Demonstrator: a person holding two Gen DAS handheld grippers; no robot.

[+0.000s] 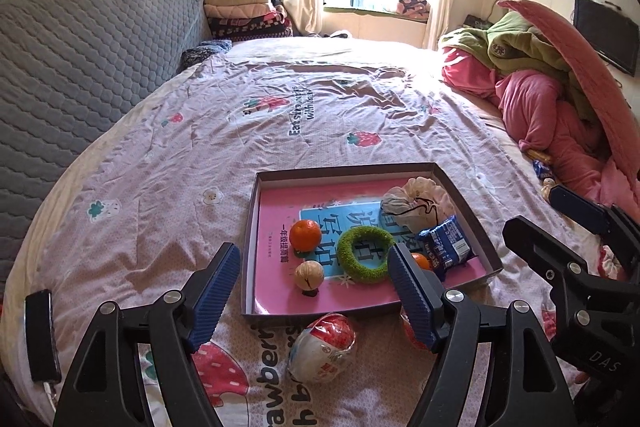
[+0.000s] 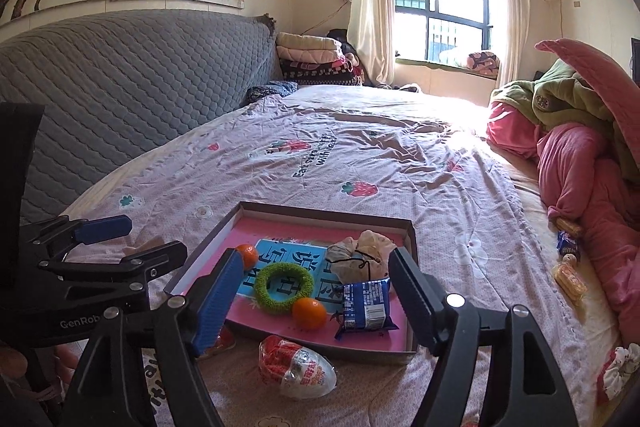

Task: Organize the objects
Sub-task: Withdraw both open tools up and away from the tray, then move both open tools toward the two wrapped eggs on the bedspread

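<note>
A shallow cardboard tray (image 1: 464, 205) sat low and right of centre in the left wrist view, on the strawberry-print bedsheet (image 1: 280, 115), its long sides running from the lower edge up toward the window. Inside it lay a pink and blue book (image 1: 276, 227) flat on the bottom, its printed characters upside down to the camera. On the book rested an orange (image 1: 305, 234), a walnut (image 1: 309, 275), a green fuzzy ring (image 1: 366, 254), a blue snack packet (image 1: 446, 243) tilted with its long axis toward the upper right, and a white cloth pouch (image 1: 416, 201) in the far right corner. A second orange (image 2: 309, 313) showed in the right wrist view, just beside the ring. In front of the tray's near wall (outside it, on the sheet) lay a red and white snack bag (image 1: 322, 347), long axis slanting from lower left to upper right. The left gripper (image 1: 316, 291) stood wide apart with nothing between its blue pads. The right gripper (image 2: 316, 303) was likewise spread wide and held nothing.
</note>
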